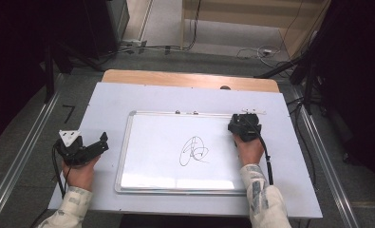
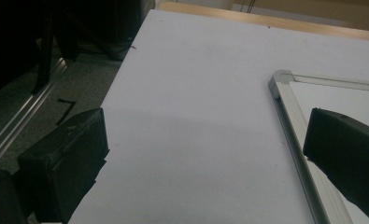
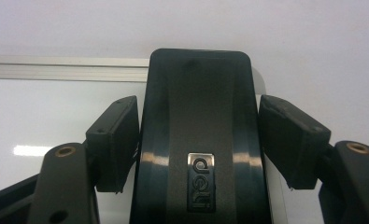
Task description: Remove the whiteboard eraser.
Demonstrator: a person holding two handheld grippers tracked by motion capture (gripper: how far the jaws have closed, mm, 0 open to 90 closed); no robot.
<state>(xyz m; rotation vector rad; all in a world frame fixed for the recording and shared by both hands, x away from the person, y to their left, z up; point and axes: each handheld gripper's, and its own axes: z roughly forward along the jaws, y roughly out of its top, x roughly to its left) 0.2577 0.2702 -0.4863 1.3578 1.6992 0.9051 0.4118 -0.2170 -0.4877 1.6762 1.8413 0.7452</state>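
Observation:
A whiteboard (image 1: 152, 142) lies flat on the table with a black scribble (image 1: 194, 152) near its middle. My right gripper (image 1: 244, 124) sits at the board's far right corner, and a hand holds it from behind. In the right gripper view a black eraser (image 3: 198, 93) with a silver logo stands between the jaws, and both pads rest against its sides; the right gripper (image 3: 198, 116) is shut on it. My left gripper (image 1: 103, 141) rests left of the board, open. Between its jaws is only bare table; the left gripper (image 2: 205, 126) has the board's frame corner (image 2: 285, 93) beside its right jaw.
A white sheet (image 1: 109, 104) covers the table, with a wooden edge (image 1: 190, 78) at the far side. Two small knobs (image 1: 185, 112) sit on the board's far frame. Metal rails (image 1: 23, 156), dark stands and cables line the floor on both sides.

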